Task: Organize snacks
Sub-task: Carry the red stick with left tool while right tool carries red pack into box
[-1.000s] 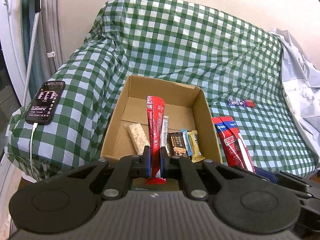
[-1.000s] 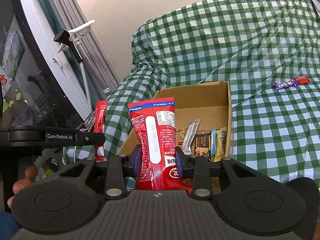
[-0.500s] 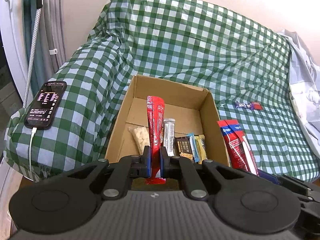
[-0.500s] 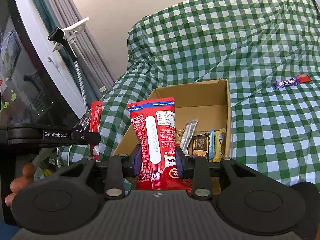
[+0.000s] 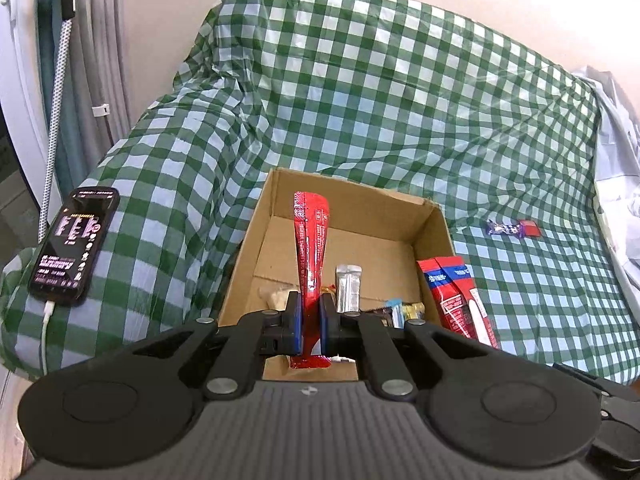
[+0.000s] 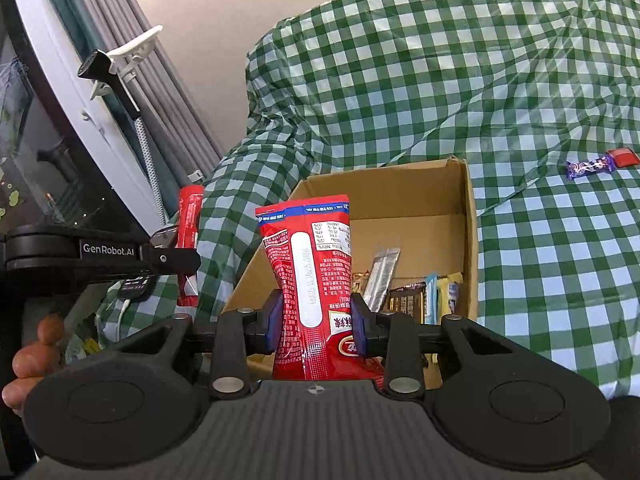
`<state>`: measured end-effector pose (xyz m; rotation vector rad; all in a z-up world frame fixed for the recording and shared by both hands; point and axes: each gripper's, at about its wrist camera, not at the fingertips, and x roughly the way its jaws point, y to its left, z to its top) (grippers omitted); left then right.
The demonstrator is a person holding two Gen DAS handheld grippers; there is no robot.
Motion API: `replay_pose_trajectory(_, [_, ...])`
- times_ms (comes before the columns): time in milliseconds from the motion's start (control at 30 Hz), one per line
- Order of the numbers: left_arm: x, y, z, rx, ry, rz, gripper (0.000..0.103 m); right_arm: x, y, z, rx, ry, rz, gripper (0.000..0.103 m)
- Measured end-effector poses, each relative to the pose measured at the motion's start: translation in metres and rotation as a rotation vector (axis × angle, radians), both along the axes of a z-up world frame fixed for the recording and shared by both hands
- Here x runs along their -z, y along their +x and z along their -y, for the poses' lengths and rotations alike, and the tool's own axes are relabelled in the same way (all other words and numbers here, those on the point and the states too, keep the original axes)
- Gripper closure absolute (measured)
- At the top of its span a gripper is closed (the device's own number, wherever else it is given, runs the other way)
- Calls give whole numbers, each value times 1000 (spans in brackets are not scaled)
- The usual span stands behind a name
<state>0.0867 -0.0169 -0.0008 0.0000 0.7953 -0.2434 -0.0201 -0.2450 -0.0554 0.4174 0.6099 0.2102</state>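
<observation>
The left gripper [image 5: 311, 322] has its fingers clamped on the lower end of a slim red stick pack [image 5: 310, 240], which stands with its long axis running up and away from the fingers, its crimped top over the open cardboard box [image 5: 434, 228] and its bottom edge poking out below the blue pads. The right gripper [image 6: 318, 322] has its fingers closed tight on a wider red snack pouch [image 6: 310, 264], also held lengthwise along the fingers, blue-banded top end pointing up toward the box, the printed back panel with its white stripe facing the camera; the pouch is pinched in at the waist where the pads bite. In the left wrist view that same pouch shows just right of the box's right wall. The box sits on a sofa draped in a green checked cloth [image 5: 360, 100], open side up, and its near end already holds a row of snacks: a silver sachet [image 5: 349, 288], a pale wafer-like piece [image 5: 276, 294], a dark brown bar [image 6: 406, 302], and light blue and yellow wrappers [image 6: 440, 298] standing against the right wall. The far half of the box floor is bare cardboard. Out on the cloth to the right, well apart from the box, lies a small purple candy [image 5: 504, 229] touching a red one [image 5: 530, 227]. On the sofa's left arm rests a phone [image 5: 76, 246], screen lit, with a white cable plugged in. Grey curtains [image 5: 100, 40] hang behind it, and pale crumpled fabric [image 5: 616, 152] lies at the far right
</observation>
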Motion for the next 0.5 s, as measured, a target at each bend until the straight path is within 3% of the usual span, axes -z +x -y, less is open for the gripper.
replay_pose_trajectory(500, [39,82,16,-5,40,-68,94,36,78,10,7,24,-84,67])
